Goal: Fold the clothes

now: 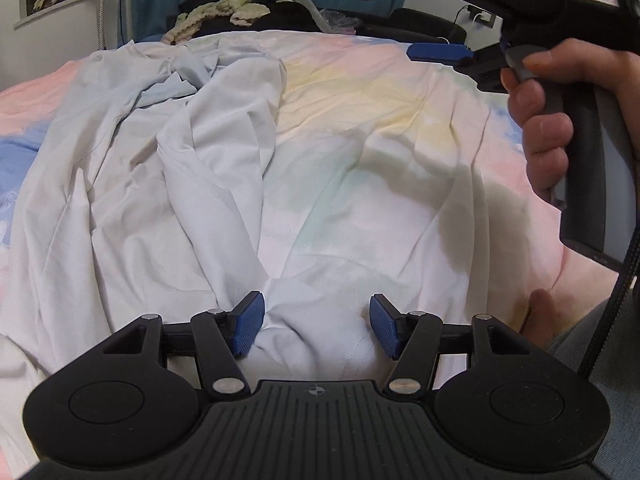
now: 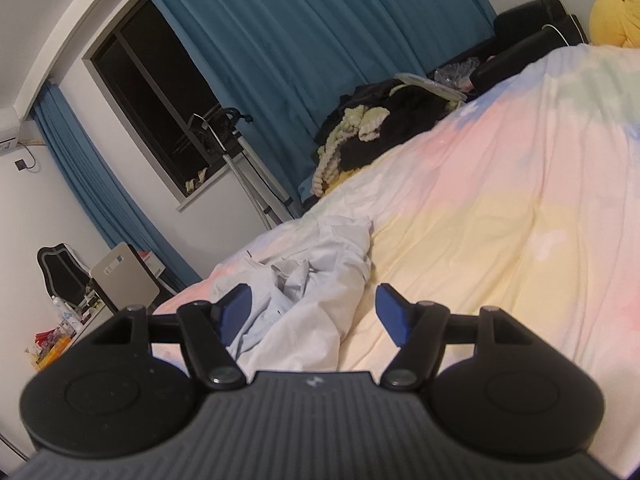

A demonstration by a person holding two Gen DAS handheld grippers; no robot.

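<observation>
Showing soft, even indoor light. Throwing a dark shadow (image 1: 480, 204) across the bedspread (image 1: 400, 92) right of centre. Bending straight lines at the edges, darkening the corners. Blurring slightly in the right wrist view; window (image 2: 160, 100) reading black.

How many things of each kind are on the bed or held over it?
White garment: 1
Dark clothes pile: 1
Yellow plush: 1
Claws: 2, left claw, right claw
Total: 5
</observation>
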